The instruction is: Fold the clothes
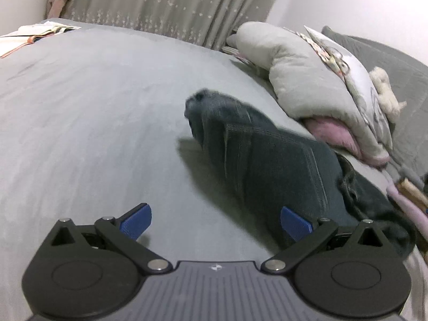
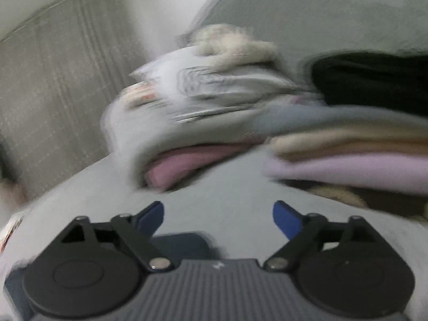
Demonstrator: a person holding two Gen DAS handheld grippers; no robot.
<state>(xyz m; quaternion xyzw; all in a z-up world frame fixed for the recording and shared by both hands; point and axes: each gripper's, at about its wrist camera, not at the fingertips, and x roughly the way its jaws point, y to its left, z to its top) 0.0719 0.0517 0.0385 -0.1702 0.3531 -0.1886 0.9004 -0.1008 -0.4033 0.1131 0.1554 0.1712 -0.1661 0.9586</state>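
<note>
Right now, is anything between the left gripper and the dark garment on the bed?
Nothing visible. The left gripper is open over bare grey bedsheet, and the dark garment lies just ahead and to its right, its near end by the right blue finger. The pile of bedding sits beyond it.

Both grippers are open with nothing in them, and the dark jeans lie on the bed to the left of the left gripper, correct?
Not quite. In the left wrist view the dark jeans lie to the right of the left gripper, not the left. The rest holds: both it and the right gripper are open and hold nothing, and the jeans lie on the bed.
</note>
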